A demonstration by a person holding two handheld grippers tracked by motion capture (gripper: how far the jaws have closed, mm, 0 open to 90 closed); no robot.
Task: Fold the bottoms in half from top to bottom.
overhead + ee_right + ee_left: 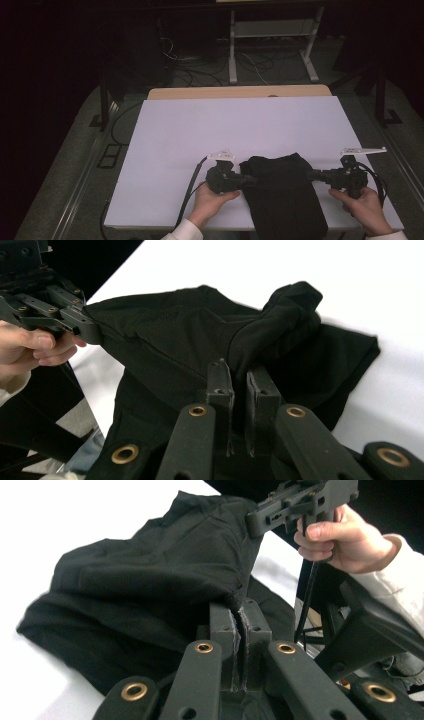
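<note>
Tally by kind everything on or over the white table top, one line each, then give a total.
Black garment: 1, hanging partly over the near edge of the white table top
Handheld grippers: 2, the left gripper and the right gripper, each pinching a side of the garment
Hands: 2, the left hand and the right hand
Total: 5
</note>
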